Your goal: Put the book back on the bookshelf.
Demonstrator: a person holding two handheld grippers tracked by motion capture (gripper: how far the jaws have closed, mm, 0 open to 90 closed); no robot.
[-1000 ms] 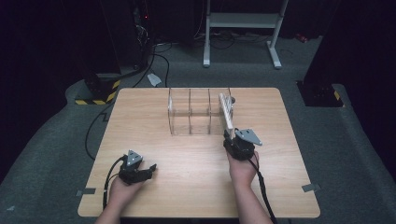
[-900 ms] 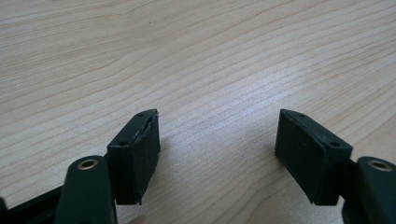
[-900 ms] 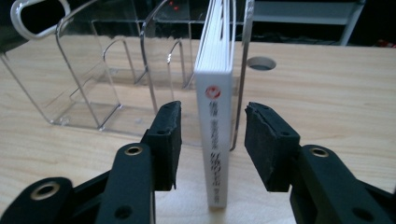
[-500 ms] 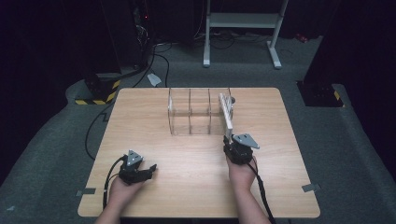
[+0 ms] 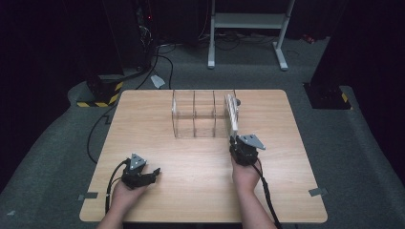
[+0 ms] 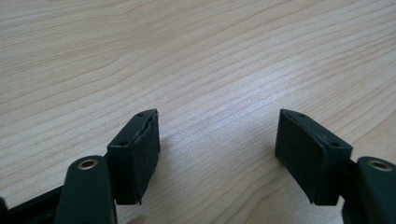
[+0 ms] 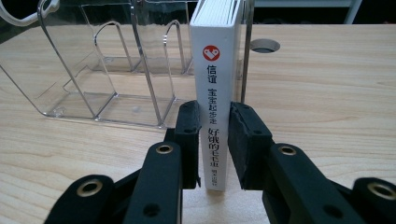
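Note:
A white book (image 7: pixel 215 93) with a red logo and black characters on its spine stands upright in the right-most slot of a clear plastic rack (image 7: pixel 93 79). In the high view the book (image 5: pixel 232 114) sits at the rack's (image 5: pixel 196 117) right end, mid-table. My right gripper (image 7: pixel 215 109) has just been closing, and its pads now press on both sides of the book's lower spine. Seen from above, the right gripper (image 5: pixel 234 140) is just in front of the rack. My left gripper (image 6: pixel 217 135) is open over bare wood, and rests at the near left (image 5: pixel 152 172).
The rack's other slots hold nothing. A round cable hole (image 7: pixel 265 45) lies in the wooden table (image 5: pixel 143 119) behind the rack's right end. A white metal stand (image 5: pixel 246 21) and cables are on the floor beyond the table.
The right hand has drawn back a touch toward the near edge, staying at the book. The left hand has not moved.

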